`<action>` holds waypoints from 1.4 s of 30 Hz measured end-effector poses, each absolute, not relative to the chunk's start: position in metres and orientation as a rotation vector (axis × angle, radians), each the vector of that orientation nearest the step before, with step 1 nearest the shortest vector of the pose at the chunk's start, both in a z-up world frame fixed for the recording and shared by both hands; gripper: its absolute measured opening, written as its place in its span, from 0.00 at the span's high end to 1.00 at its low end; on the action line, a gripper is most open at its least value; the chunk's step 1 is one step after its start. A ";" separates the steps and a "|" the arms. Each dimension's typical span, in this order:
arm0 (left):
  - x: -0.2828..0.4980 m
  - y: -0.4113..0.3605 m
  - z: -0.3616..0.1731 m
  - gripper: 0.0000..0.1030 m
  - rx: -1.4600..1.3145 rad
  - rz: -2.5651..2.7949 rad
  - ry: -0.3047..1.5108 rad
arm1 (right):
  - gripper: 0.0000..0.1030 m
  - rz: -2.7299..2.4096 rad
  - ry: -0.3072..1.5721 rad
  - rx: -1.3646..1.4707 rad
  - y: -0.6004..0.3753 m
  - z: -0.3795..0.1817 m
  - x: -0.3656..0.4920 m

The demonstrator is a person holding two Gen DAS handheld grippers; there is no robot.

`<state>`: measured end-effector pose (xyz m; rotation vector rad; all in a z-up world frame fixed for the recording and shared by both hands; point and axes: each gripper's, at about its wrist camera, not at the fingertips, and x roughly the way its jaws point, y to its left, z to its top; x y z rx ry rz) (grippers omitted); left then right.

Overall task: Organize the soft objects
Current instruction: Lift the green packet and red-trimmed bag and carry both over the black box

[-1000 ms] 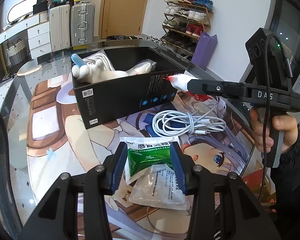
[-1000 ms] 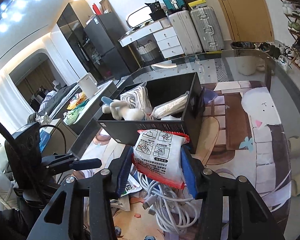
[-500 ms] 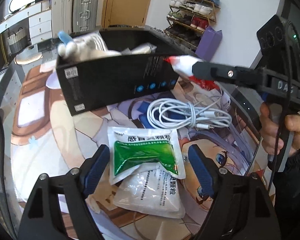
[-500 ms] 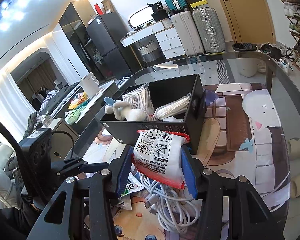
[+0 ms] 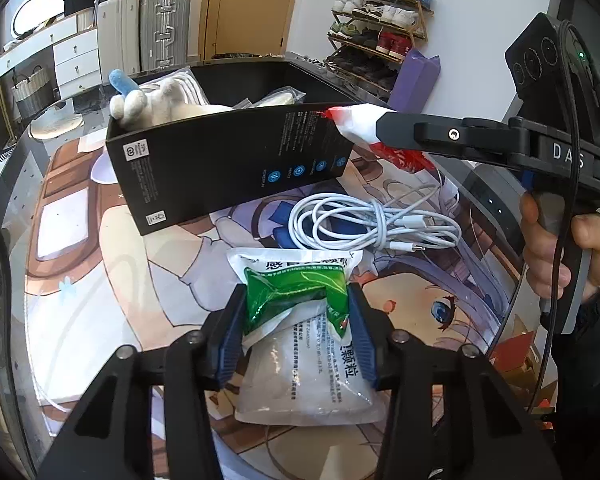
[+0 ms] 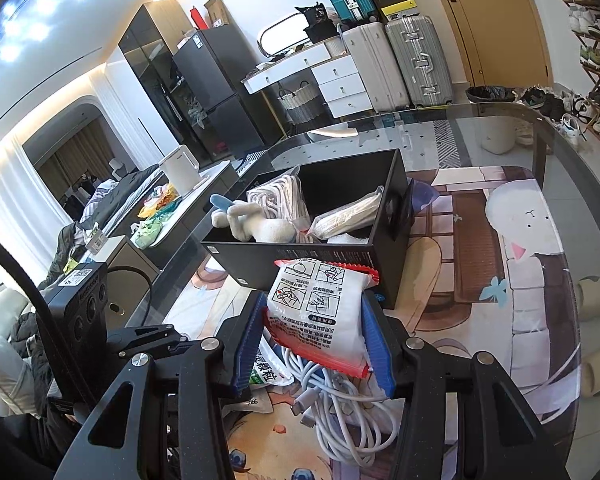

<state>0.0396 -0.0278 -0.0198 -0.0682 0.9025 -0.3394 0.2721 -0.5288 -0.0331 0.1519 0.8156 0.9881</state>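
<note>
Left gripper point(image 5: 296, 328) jaws closing on green sachet point(image 5: 296, 292); right gripper point(image 6: 314, 344) clenched on red-white packet point(image 6: 320, 316). Could drag the sachet beneath, at 6 o'clock.

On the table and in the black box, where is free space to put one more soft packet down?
The black box is bare in its far right corner, behind the plush toy and clear bag. The mat is bare left of the green packet. It is crowded around the white cable and under the right hand-held gripper.
</note>
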 end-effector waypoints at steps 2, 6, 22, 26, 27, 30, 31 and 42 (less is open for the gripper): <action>0.037 -0.025 -0.017 0.56 -0.066 -0.346 0.896 | 0.53 0.989 0.812 0.154 -0.529 -0.032 0.272; 0.033 -0.020 -0.007 0.56 -0.066 -0.356 0.869 | 0.53 0.987 0.809 0.154 -0.530 -0.031 0.273; 0.025 0.012 0.039 0.56 -0.129 -0.287 0.713 | 0.53 0.992 0.756 0.153 -0.542 -0.016 0.270; 0.027 0.017 0.047 0.56 -0.144 -0.270 0.688 | 0.53 0.991 0.753 0.145 -0.543 -0.014 0.271; 0.029 0.017 0.049 0.56 -0.148 -0.269 0.685 | 0.53 0.992 0.755 0.137 -0.542 -0.013 0.272; 0.034 0.017 0.053 0.56 -0.146 -0.264 0.677 | 0.53 0.998 0.755 0.119 -0.539 -0.009 0.273; 0.036 0.017 0.054 0.56 -0.141 -0.263 0.675 | 0.53 1.002 0.752 0.112 -0.538 -0.007 0.273; 0.066 0.018 0.067 0.56 -0.122 -0.231 0.660 | 0.53 1.022 0.736 0.062 -0.520 0.003 0.282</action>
